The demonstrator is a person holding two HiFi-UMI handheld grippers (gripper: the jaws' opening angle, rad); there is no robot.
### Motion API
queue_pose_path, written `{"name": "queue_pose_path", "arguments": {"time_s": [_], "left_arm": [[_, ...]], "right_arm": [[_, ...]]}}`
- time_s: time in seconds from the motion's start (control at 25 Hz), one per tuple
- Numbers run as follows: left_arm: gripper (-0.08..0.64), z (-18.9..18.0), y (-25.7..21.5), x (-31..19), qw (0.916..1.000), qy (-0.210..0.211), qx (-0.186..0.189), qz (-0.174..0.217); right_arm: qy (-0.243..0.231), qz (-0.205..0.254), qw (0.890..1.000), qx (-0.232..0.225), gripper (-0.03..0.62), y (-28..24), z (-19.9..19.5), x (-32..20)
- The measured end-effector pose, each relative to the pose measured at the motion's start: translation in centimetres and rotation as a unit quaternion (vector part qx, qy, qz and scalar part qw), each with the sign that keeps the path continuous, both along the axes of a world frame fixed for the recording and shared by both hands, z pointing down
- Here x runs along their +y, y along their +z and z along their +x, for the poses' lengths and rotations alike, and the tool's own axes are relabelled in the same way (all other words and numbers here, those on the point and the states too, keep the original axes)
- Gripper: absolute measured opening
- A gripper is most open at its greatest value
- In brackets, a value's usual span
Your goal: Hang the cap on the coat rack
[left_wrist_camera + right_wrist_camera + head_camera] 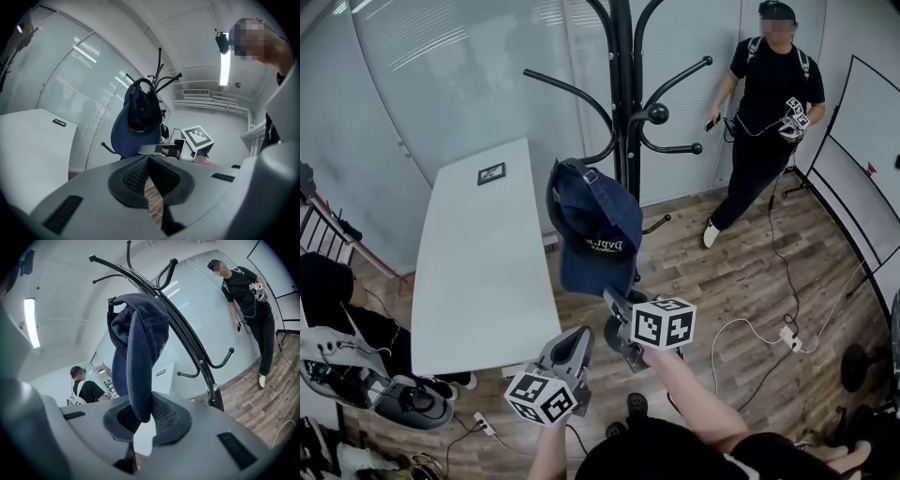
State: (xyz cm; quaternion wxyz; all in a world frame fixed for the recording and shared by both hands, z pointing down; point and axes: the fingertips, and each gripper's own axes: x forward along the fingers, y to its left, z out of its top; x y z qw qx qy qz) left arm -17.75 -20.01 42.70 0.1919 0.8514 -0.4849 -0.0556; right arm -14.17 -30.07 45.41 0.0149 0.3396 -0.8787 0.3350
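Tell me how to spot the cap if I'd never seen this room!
Find the tall black coat rack beside the long white table. Just in front of it, the cap is held up in the air, its brim pinched by the right gripper. It's the only dark blue thing there, with pale lettering on it.

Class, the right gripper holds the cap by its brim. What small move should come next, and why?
Probably carry the cap toward the coat rack and up to a hook: the right gripper pinches its brim, and the cap seems on no hook yet.
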Motion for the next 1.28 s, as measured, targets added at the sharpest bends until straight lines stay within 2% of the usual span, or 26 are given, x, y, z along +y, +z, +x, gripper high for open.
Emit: {"name": "queue_pose_path", "arguments": {"time_s": [0.2, 0.8, 1.28], "left_arm": [[0.014, 0.6, 0.3, -1.1, 1.0, 0.001, -0.006, -0.002], [0.014, 1.4, 1.3, -3.7, 0.9999, 0.0, -0.015, -0.008], [0.015, 1.8, 1.8, -4.2, 0.9999, -0.003, -0.007, -0.013]], "right_arm": [[-0.01, -0.007, 1.0, 0.002, 0.043, 0.7, -0.3, -0.7], [-0.009, -0.037, 0.999, -0.032, 0.043, 2.3, -0.5, -3.5], [-0.003, -0.038, 0.999, -0.011, 0.043, 4.1, 0.2, -3.9]]}}
